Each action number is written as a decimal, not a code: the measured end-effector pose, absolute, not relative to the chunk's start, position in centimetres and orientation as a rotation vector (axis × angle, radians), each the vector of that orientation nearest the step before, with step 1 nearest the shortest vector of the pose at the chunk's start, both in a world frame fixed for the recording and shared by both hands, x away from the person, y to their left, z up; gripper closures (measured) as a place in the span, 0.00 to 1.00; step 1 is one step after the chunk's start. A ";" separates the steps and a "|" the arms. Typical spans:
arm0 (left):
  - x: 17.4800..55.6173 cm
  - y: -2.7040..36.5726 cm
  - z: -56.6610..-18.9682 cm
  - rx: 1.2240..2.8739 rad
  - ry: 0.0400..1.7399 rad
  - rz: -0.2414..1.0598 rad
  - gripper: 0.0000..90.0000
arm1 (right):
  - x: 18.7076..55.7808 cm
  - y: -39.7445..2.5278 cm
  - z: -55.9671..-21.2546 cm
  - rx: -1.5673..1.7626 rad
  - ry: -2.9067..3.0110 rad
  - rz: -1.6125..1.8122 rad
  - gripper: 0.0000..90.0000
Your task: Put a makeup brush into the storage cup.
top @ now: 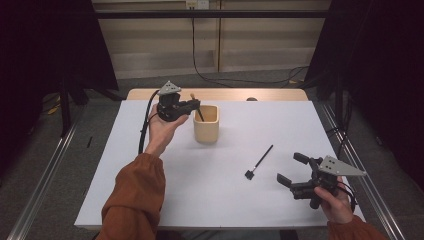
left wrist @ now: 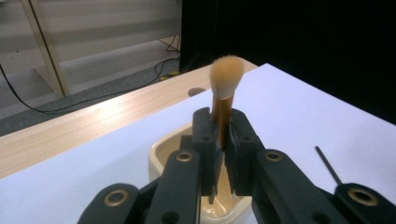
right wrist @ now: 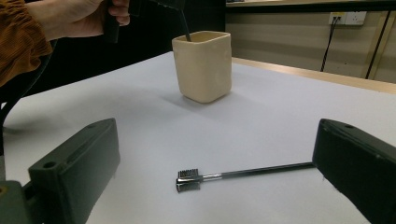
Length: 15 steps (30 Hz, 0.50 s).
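Note:
My left gripper (top: 196, 104) (left wrist: 221, 135) is shut on a makeup brush (left wrist: 224, 88) with a tan fluffy head; the brush's dark handle (right wrist: 185, 29) dips into the cream square cup (top: 206, 123) (left wrist: 161, 151) (right wrist: 202, 65). A thin black brow comb (top: 259, 162) (right wrist: 233, 175) with a small toothed head lies flat on the white table cover (top: 215, 195). My right gripper (top: 291, 170) (right wrist: 219, 168) stands open low over the table at the right, its jaws to either side of the comb's handle end without touching it.
A wooden strip (top: 235, 94) runs along the table's far edge. Cables (top: 220, 79) lie on the floor behind. A metal rail (top: 45, 175) flanks the table on the left.

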State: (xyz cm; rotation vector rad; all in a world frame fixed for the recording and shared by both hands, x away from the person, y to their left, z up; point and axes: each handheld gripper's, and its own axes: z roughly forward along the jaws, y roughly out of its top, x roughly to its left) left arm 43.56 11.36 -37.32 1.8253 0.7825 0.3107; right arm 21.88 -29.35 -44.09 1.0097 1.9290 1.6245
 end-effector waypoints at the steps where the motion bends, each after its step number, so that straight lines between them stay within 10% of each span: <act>1: 43.4 11.3 -37.4 1.832 0.788 0.310 0.93 | 21.9 -29.4 -44.1 1.018 1.928 1.626 0.00; 15: 43.1 11.2 -38.1 1.812 0.759 0.320 0.93 | 21.9 -29.3 -44.1 1.009 1.933 1.624 0.00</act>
